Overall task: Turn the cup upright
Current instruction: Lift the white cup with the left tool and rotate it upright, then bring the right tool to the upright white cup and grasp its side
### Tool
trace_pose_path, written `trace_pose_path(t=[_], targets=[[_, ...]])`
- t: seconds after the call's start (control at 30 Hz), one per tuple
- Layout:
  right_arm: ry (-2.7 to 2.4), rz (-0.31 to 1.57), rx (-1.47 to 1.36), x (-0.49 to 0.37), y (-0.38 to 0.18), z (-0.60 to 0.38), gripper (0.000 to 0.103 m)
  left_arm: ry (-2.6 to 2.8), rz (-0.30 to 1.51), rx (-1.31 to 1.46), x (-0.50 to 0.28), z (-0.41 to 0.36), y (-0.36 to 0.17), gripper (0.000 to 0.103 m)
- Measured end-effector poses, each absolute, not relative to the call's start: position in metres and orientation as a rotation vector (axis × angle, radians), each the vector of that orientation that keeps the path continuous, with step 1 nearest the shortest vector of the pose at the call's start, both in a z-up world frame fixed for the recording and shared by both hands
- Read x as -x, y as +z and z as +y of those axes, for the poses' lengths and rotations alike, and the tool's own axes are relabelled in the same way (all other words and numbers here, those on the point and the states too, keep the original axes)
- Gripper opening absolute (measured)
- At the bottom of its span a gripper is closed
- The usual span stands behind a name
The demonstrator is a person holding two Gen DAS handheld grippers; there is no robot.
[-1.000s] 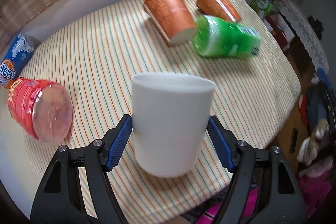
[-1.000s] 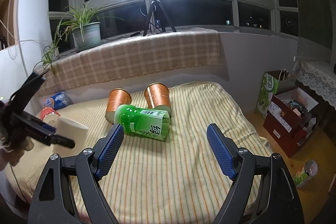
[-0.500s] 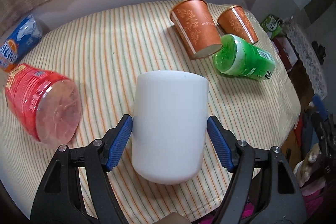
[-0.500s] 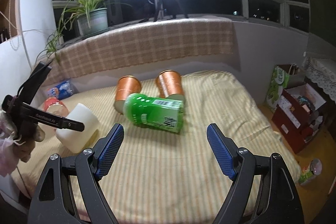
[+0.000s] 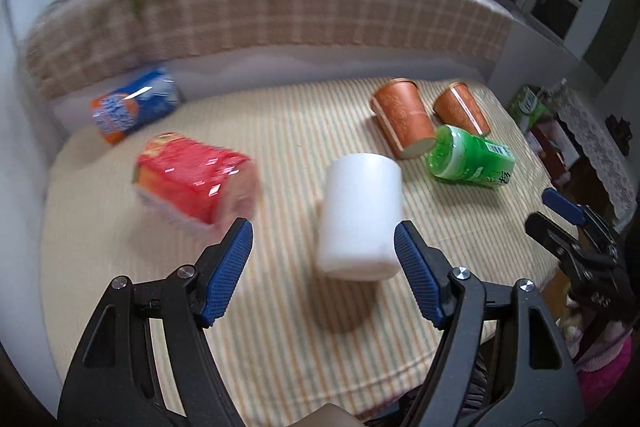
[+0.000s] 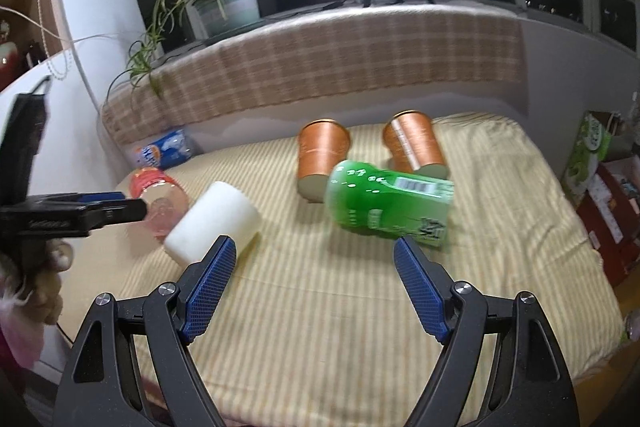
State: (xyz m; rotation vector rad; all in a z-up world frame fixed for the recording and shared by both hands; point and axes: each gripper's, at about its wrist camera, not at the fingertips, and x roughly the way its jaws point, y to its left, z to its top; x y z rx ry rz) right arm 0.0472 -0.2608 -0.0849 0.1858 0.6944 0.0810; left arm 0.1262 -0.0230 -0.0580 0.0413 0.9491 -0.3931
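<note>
A plain white cup [image 5: 360, 215] lies on its side on the striped tablecloth [image 5: 280, 307], its closed end toward my left camera. It also shows in the right wrist view [image 6: 212, 223], at the left. My left gripper [image 5: 324, 263] is open; the cup lies just beyond and between its blue pads, and I see no contact. My right gripper [image 6: 312, 275] is open and empty above the cloth, with the cup just left of its left fingertip. The right gripper's finger shows at the right edge of the left wrist view [image 5: 568, 223].
Two orange paper cups [image 5: 404, 123] [image 5: 462, 109] and a green bottle [image 5: 468, 159] lie on their sides at the right back. A red bottle [image 5: 192, 183] and a blue packet [image 5: 132, 107] lie at the left. A checked ledge [image 5: 280, 11] backs the table; boxes [image 6: 612, 195] stand at the right.
The left gripper held the white cup tilted above the table; now the cup lies on the cloth, released, and the gripper has drawn back and up. The right gripper dipped lower.
</note>
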Motion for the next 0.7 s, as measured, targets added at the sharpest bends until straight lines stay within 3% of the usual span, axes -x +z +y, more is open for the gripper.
trace_pose_path(t=[0.3, 0.7], targets=[[0.159, 0.777, -0.203, -0.075, -0.088, -0.231, 0.081, -0.32, 0.919, -0.023, -0.091, 0.006, -0.059, 0.075], [0.24, 0.98, -0.429, -0.128, -0.102, -0.218, 0.081, -0.247, 0.939, 0.075, -0.06, 0.048, -0.08, 0.076]])
